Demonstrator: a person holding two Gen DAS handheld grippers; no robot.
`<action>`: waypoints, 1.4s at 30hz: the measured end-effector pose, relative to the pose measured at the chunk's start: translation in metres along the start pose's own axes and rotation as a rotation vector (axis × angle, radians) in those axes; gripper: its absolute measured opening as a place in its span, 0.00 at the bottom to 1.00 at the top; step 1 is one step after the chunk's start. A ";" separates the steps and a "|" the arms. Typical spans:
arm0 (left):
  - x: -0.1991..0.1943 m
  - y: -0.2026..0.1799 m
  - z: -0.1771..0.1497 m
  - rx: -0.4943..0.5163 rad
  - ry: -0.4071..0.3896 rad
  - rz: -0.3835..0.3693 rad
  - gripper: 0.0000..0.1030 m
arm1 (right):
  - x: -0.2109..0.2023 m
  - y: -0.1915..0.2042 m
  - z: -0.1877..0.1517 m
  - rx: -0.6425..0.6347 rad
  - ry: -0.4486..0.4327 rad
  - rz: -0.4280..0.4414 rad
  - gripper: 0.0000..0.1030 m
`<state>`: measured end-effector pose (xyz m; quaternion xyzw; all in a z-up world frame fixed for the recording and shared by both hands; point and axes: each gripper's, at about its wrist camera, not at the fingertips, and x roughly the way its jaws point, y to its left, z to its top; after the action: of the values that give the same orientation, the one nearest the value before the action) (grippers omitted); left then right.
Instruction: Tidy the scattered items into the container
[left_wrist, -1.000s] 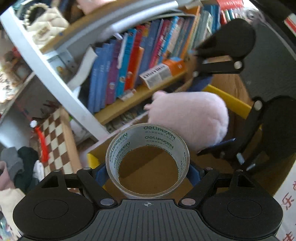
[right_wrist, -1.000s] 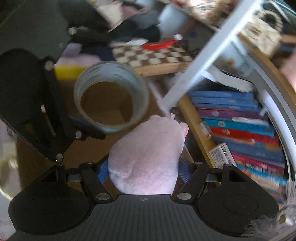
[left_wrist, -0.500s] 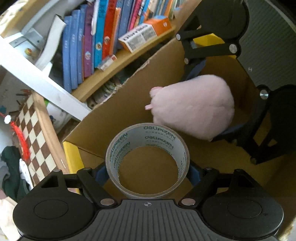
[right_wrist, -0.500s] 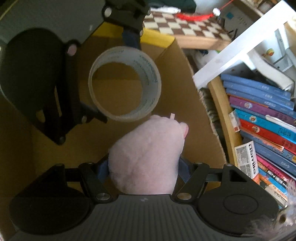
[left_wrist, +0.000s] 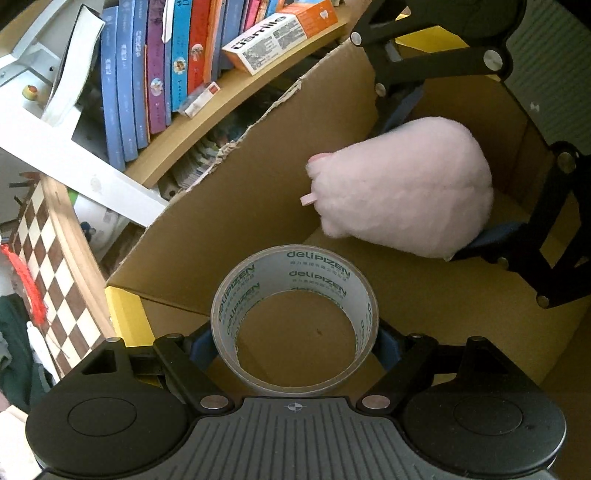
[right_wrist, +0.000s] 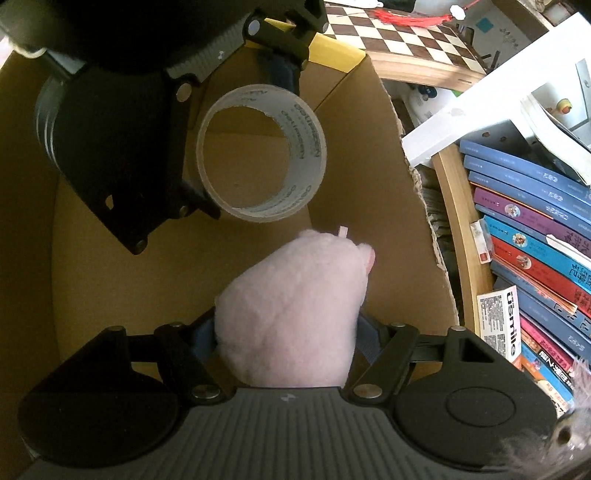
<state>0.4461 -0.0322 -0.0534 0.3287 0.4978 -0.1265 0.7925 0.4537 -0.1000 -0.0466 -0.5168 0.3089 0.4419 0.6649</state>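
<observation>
My left gripper (left_wrist: 294, 341) is shut on a roll of clear packing tape (left_wrist: 295, 269) and holds it inside the open cardboard box (left_wrist: 236, 206), above the box floor. My right gripper (right_wrist: 286, 334) is shut on a pink plush toy (right_wrist: 291, 314), also inside the box (right_wrist: 388, 221). In the left wrist view the plush (left_wrist: 406, 199) hangs to the right of the tape with the right gripper behind it. In the right wrist view the tape (right_wrist: 314, 147) sits ahead and left, held by the left gripper.
A wooden bookshelf with many upright books (left_wrist: 155, 74) and a toothpaste carton (left_wrist: 280, 33) stands just beyond the box's torn wall. A chessboard (left_wrist: 48, 266) with a red tassel lies beside the box. A white shelf post (right_wrist: 480, 99) crosses nearby.
Both grippers have moved down into the box with the tape and the plush still held. The box walls now fill more of both views.
</observation>
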 end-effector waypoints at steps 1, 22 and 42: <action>0.000 0.000 -0.001 0.000 0.000 -0.001 0.83 | 0.002 -0.007 0.000 0.000 0.001 0.001 0.73; -0.067 0.003 -0.006 -0.034 -0.171 0.084 0.93 | -0.062 -0.015 -0.017 0.102 -0.141 -0.055 0.85; -0.194 -0.012 -0.066 -0.210 -0.480 0.171 0.93 | -0.183 0.033 0.004 0.235 -0.403 -0.194 0.85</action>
<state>0.3016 -0.0230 0.0921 0.2460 0.2767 -0.0812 0.9254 0.3474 -0.1432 0.0995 -0.3646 0.1682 0.4312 0.8080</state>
